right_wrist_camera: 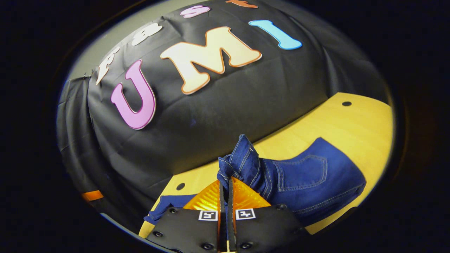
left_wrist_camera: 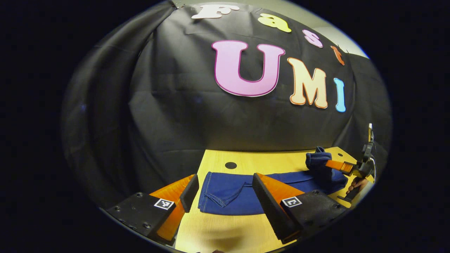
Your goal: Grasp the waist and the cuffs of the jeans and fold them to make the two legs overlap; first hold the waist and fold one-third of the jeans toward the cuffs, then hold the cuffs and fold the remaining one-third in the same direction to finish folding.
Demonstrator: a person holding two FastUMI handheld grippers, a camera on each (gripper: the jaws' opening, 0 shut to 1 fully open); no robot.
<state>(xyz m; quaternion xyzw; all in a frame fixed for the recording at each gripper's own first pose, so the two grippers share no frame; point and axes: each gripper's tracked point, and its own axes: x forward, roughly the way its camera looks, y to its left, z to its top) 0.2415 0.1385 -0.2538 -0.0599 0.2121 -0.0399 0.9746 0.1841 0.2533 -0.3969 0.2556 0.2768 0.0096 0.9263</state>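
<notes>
Blue jeans [left_wrist_camera: 228,195] lie lengthwise across the yellow table [left_wrist_camera: 218,232], legs overlapped, cuff end nearest me. My left gripper [left_wrist_camera: 225,184] is open, its two fingers standing apart on either side of the cuff end. Whether they touch the cloth I cannot tell. At the far right, my right gripper [left_wrist_camera: 334,165] is shut on the waist, which is lifted into a bunch [left_wrist_camera: 318,158]. In the right gripper view the right gripper [right_wrist_camera: 226,182] pinches the waistband [right_wrist_camera: 242,158] above the table, and the seat with a back pocket [right_wrist_camera: 306,175] drapes to the right.
The black cloth wall [left_wrist_camera: 175,116] stands close behind the table's far edge. Small round holes mark the tabletop [left_wrist_camera: 230,165] [right_wrist_camera: 346,103]. A hand [left_wrist_camera: 357,184] holds the right gripper at the table's right end. Bare wood [right_wrist_camera: 351,130] stretches beyond the seat.
</notes>
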